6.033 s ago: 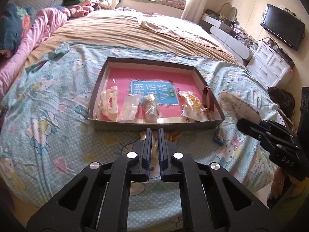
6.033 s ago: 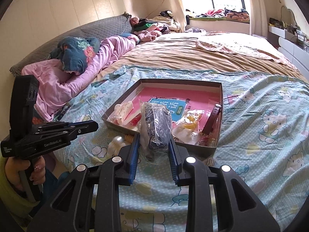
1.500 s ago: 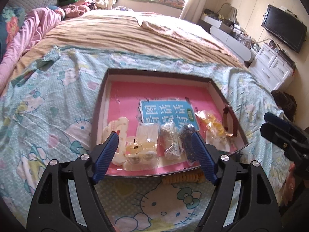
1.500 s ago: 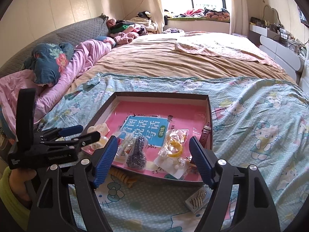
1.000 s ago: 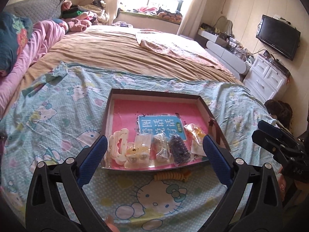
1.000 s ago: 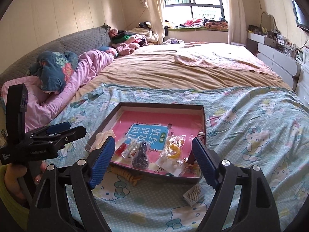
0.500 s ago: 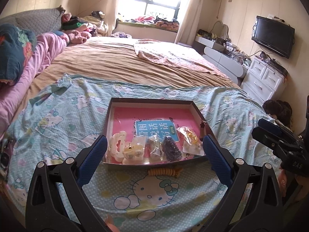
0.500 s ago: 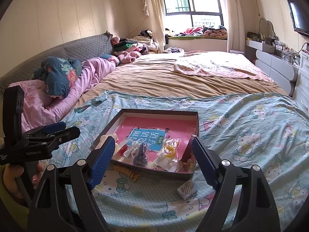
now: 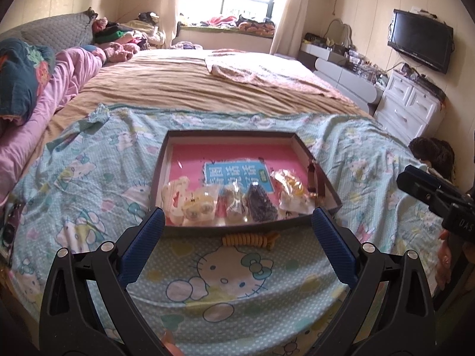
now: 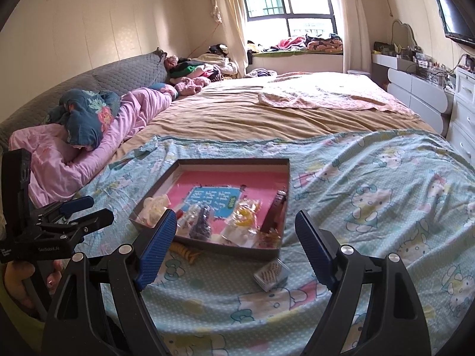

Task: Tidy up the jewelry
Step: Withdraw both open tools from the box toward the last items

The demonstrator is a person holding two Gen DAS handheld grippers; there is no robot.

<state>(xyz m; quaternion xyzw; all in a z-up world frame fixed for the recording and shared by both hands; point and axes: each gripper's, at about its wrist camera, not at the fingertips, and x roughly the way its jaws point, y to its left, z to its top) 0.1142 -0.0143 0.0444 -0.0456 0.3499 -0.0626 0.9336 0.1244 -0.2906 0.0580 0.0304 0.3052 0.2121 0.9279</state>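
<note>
A shallow dark box (image 9: pixel 228 134) with a pink floor lies on the Hello Kitty sheet; it also shows in the right wrist view (image 10: pixel 234 161). Several bagged jewelry pieces line its near side, among them a dark beaded piece (image 9: pixel 260 202) and a yellow piece (image 9: pixel 289 185). A brown strap (image 9: pixel 312 176) leans on its right wall. An orange coil (image 9: pixel 251 239) lies on the sheet just in front of the box. A small clear case (image 10: pixel 271 271) lies by the box's near right corner. My left gripper (image 9: pixel 237 244) is open and empty, back from the box. My right gripper (image 10: pixel 234 247) is open and empty.
The bed stretches beyond the box with a tan blanket (image 9: pixel 207 86) and pink bedding (image 10: pixel 89 145) at the left. White drawers (image 9: pixel 411 106) stand at the right. The right gripper's body (image 9: pixel 436 198) shows at the right edge of the left wrist view.
Both grippers have opened and let go of their bagged pieces, which now lie in the box. Both have since pulled up and back from the box.
</note>
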